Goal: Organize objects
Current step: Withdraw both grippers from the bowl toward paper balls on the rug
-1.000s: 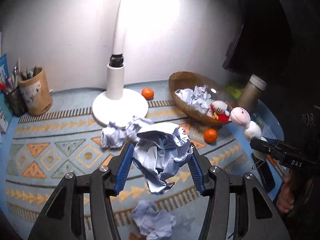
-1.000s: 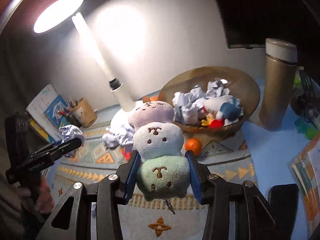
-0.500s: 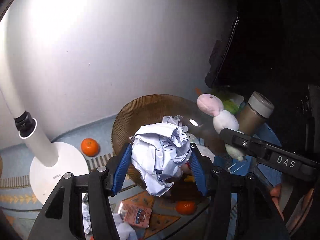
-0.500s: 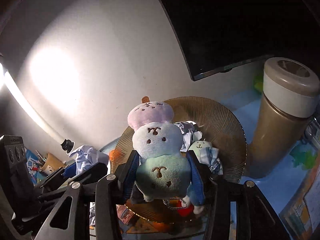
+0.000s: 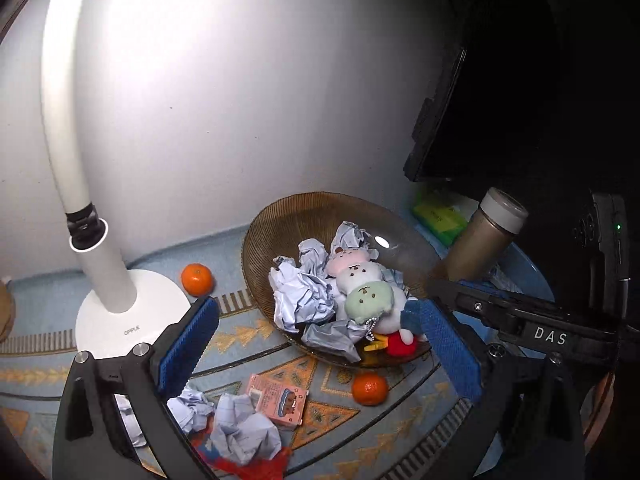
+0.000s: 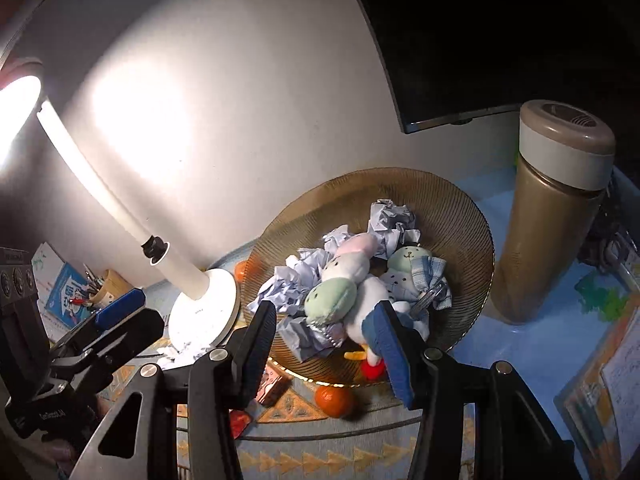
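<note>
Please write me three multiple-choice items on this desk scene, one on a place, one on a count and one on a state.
1. Where does the three-colour plush lie?
A. in the brown basket
B. on the lamp base
C. between the right gripper's pads

2. How many oranges show in the left wrist view?
A. none
B. two
C. five

3. How does the left gripper stand?
A. shut on crumpled paper
B. shut on an orange
C. wide open, holding nothing

Answers:
1 A: the plush rests among the crumpled paper inside the basket.
2 B: one orange by the lamp base, one orange in front of the basket.
3 C: its blue pads stand far apart with only the scene between them.
</note>
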Tool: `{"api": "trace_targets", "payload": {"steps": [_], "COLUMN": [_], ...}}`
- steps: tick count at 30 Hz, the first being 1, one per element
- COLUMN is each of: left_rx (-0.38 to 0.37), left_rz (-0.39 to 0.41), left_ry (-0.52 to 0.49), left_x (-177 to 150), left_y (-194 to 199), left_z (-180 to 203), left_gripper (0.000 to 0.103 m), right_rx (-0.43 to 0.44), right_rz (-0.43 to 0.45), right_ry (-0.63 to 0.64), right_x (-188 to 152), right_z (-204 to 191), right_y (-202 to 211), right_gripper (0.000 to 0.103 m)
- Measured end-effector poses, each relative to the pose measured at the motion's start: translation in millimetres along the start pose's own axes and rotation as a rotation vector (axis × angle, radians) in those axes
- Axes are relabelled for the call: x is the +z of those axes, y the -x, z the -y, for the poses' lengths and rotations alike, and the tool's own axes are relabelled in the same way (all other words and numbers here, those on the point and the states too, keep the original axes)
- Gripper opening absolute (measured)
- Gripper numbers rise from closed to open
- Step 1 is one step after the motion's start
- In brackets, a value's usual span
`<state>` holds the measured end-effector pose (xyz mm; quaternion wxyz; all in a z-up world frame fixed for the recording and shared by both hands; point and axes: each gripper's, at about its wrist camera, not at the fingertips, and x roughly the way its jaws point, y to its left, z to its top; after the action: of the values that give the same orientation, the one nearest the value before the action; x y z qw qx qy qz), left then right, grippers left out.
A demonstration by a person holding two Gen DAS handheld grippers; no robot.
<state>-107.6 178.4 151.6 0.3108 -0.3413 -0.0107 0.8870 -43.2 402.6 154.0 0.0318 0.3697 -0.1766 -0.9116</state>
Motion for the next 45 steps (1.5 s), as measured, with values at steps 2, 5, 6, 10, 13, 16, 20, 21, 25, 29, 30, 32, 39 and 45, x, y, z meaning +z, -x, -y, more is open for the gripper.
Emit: {"api": "trace_targets", "payload": {"steps": [2,5,6,10,13,16,20,21,25,29,30,32,39,45], "left_rx": [0.023,0.066,0.096,0.262,0.336,0.376,0.442,0.442,0.455,0.443,0.447,0.452,0.444,0.430], "left_rz": [0.039,0.101,0.119,0.161,0.152,0.136,0.072,0.064,0.069,0.069,0.075,0.082,0.078,0.079], "left_ry": [0.008,0.024,0.028,0.044,0.113,0.224,0.297,0.312,0.315,0.317,0.316,0.315,0.298,0.269], "left_x": [-2.9,-13.1,-21.5,-73.7,-121.1,-170.9,-213.6,-219.2,-226.8,-228.5,-228.6,-229.2,-228.5,-227.4], "left_y": [29.8,80.2,96.8,150.3,171.9,175.7,158.6,155.5,155.9,157.1,158.0,158.8,157.7,157.4], "left_z": [-2.8,-9.0,-11.6,-33.9,-68.3,-110.9,-149.7,-154.7,-156.7,-155.4,-154.7,-154.1,-152.4,-146.0], "left_gripper": [0.101,0.101,0.101,0.101,0.101,0.101,0.101,0.101,0.101,0.101,0.101,0.101,0.101,0.101], "right_rx": [0.030,0.053,0.055,0.056,0.047,0.014,0.018,0.004,-0.102,-0.138,-0.136,-0.133,-0.128,-0.105], "right_rz": [0.014,0.051,0.055,0.008,-0.012,-0.011,-0.025,-0.021,-0.015,0.037,0.038,0.027,0.017,-0.004], "right_ry": [0.028,0.087,0.110,0.183,0.238,0.304,0.338,0.353,0.406,0.444,0.448,0.450,0.434,0.425], "right_x": [-9.1,-31.6,-41.4,-88.0,-122.8,-153.3,-175.1,-179.7,-188.9,-193.2,-193.6,-192.3,-190.8,-189.7], "right_z": [-17.0,-40.3,-47.7,-65.1,-70.1,-74.8,-80.7,-82.9,-92.6,-99.3,-99.4,-100.0,-97.4,-96.1], "right_y": [16.8,38.5,42.0,29.4,7.8,-13.2,-29.2,-32.2,-39.6,-31.9,-31.5,-33.5,-36.0,-38.5], "right_gripper": [0.051,0.067,0.067,0.067,0.067,0.067,0.067,0.067,0.070,0.089,0.089,0.089,0.089,0.089]}}
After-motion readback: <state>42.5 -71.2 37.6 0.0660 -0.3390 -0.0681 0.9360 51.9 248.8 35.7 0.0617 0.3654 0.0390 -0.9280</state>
